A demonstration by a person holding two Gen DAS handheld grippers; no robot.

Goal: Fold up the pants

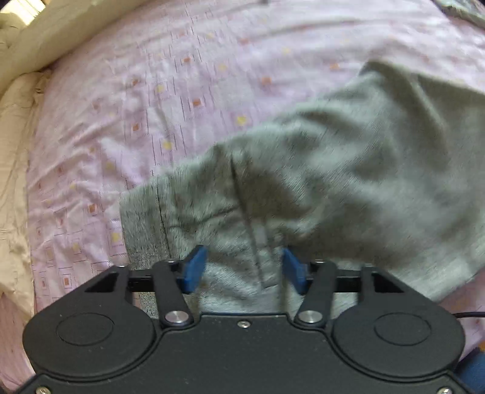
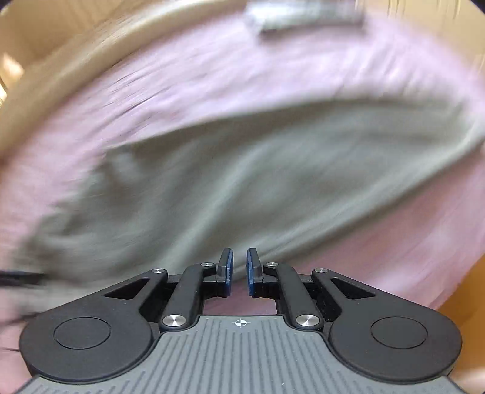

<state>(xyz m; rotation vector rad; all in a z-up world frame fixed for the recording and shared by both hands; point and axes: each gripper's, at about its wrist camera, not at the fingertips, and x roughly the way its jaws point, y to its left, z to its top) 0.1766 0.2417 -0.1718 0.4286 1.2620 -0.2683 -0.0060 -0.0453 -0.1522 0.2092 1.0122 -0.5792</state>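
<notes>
A bed covered by a pale pink sheet [image 1: 212, 60] printed with small orange and yellow squares fills the scene; a cream-coloured quilt [image 1: 18, 151] is bunched along its far-left edge in the left wrist view. A second grey item [image 2: 303, 15] lies at the far edge of the sheet in the right wrist view, too blurred to identify.

The grey knit cotton pants [image 1: 333, 169] lie on the pink sheet, spread from the near centre toward the right in the left wrist view. A ribbed cuff or band [image 1: 142, 224] forms the near-left end of the garment.

Left hand-held gripper [image 1: 244, 269]: black body, blue pads. It points steeply down at the bed. The jaws stand about half open. A raised fold of the grey fabric, carrying a stitched seam, sits directly between the blue pads [image 1: 194, 268]. The picture does not show whether the pads press on that fold or merely flank it.

Right hand-held gripper [image 2: 239, 271]: black body with a ribbed grey top plate, blue pads. The jaws are nearly together, with a narrow gap and nothing between them. The pants [image 2: 242, 181] lie just beyond and below its fingertips, apart from the pads [image 2: 229, 269]. This view is heavily motion-blurred.
</notes>
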